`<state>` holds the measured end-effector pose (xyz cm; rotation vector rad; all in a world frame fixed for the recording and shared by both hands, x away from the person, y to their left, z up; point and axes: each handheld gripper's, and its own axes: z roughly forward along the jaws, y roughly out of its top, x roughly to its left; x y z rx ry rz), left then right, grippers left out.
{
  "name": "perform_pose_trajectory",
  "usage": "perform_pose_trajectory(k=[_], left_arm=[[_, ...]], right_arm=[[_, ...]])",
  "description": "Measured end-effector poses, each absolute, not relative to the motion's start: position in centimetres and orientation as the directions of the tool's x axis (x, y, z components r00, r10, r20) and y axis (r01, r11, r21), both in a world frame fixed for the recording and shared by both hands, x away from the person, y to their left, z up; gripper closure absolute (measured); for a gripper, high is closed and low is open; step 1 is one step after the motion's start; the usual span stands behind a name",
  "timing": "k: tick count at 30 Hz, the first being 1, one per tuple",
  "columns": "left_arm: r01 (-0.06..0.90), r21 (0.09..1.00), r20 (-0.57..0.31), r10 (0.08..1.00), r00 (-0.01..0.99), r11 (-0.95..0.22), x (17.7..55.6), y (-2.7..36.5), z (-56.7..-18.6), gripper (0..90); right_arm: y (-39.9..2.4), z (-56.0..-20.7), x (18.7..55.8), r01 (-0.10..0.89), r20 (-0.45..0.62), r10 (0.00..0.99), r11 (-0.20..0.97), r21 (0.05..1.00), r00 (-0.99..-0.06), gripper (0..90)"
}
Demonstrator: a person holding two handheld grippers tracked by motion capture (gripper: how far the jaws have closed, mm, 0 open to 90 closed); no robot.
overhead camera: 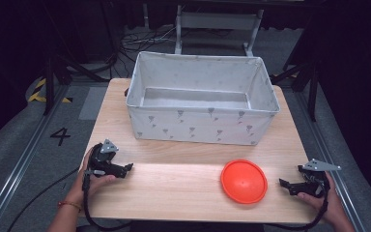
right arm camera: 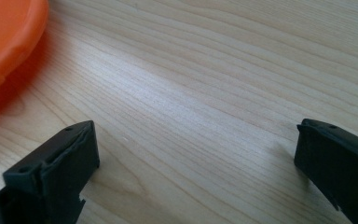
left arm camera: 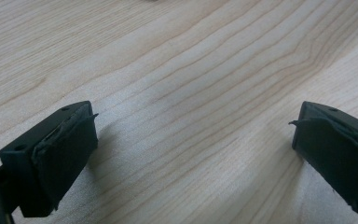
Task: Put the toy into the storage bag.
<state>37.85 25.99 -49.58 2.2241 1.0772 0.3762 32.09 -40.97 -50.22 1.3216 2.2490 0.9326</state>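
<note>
An orange round plate point(overhead camera: 244, 181) lies upside down on the wooden table point(overhead camera: 174, 188), near the front right. My right gripper point(overhead camera: 284, 184) rests just right of the plate, open, with bare wood between its jaws; the plate's rim point(right arm camera: 4, 42) shows at the upper left of the right gripper view. My left gripper point(overhead camera: 127, 168) sits at the table's front left, pointing right, open and empty. In the left gripper view the left gripper point(left arm camera: 193, 128) has plain table wood between its jaws.
A large white fabric bin point(overhead camera: 202, 125) with grey marks stands open across the back half of the table. Bare wood stretches between the two grippers at the front. Cables and metal stands lie on the dark floor behind.
</note>
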Motion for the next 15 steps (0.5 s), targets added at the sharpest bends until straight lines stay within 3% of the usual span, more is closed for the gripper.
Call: perform_pose_trajectory(k=[15], left_arm=[[0.595,0.651,-0.013,0.777,0.629,-0.471,37.66,26.29,-49.58,0.5]], right_arm=[[-41.12,-50.16,32.14,0.629,0.018,0.875,0.335,0.701,-0.485,1.4]])
